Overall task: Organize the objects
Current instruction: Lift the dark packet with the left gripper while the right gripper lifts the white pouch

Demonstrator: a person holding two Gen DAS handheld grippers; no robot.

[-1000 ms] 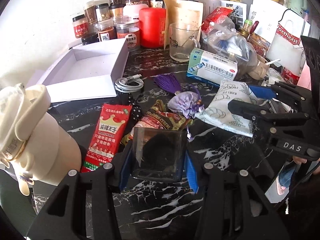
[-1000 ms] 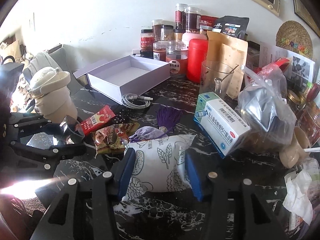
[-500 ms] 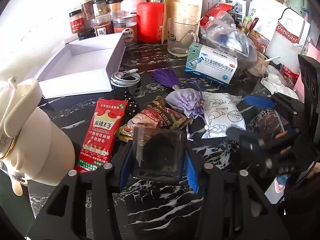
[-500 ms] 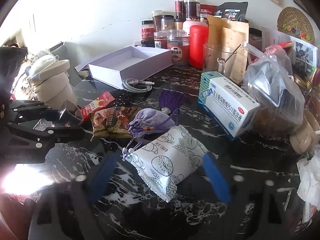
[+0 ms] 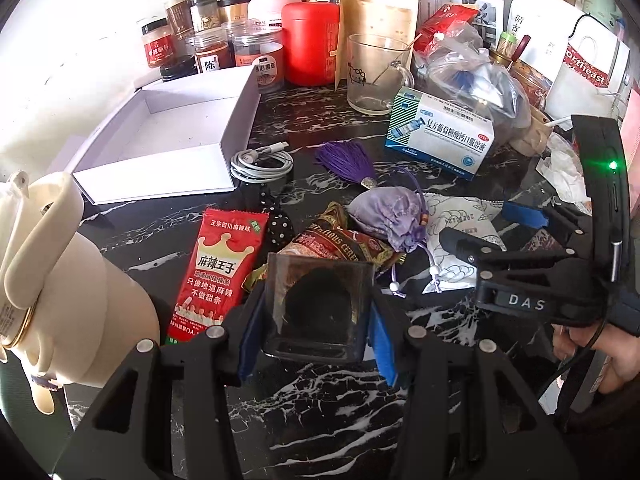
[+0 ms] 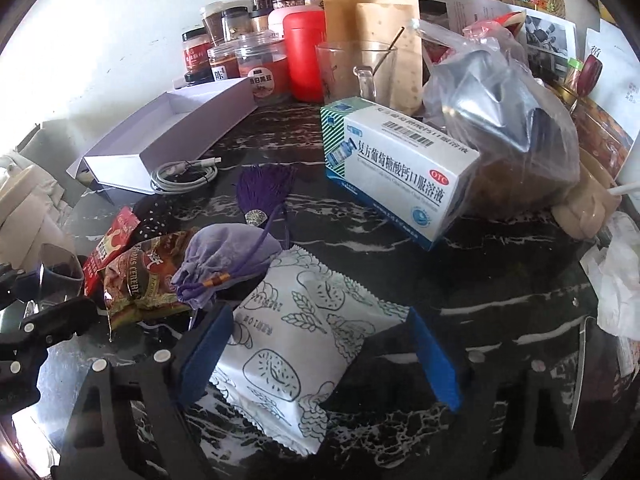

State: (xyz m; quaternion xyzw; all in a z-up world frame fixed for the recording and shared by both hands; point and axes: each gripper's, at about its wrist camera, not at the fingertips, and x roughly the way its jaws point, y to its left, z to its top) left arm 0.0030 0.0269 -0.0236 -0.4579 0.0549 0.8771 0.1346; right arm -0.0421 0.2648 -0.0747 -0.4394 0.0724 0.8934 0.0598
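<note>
Since half a second ago my right gripper (image 6: pixel 316 354) has come forward again, so its spread blue fingers (image 6: pixel 204 350) now straddle the white printed packet (image 6: pixel 298 328), which lies flat on the black marbled table (image 6: pixel 500 280); the left pad looks to be just at the packet's edge, the right one stands off it. My left gripper (image 5: pixel 316 320) has hardly shifted and is clamped on the dark square cup (image 5: pixel 318 308), the blue pads pressed against both of its sides. Just ahead of the cup I see the red snack sachet (image 5: pixel 218 268), a brown cereal wrapper (image 5: pixel 340 242) and the lilac drawstring pouch (image 5: pixel 388 212), the pouch resting partly over the packet's far corner. Further back sits the purple tassel (image 5: pixel 348 160), the coiled white cable (image 5: pixel 260 162) beside the open white box (image 5: pixel 168 140), and the blue-and-white medicine carton (image 6: pixel 396 168).
</note>
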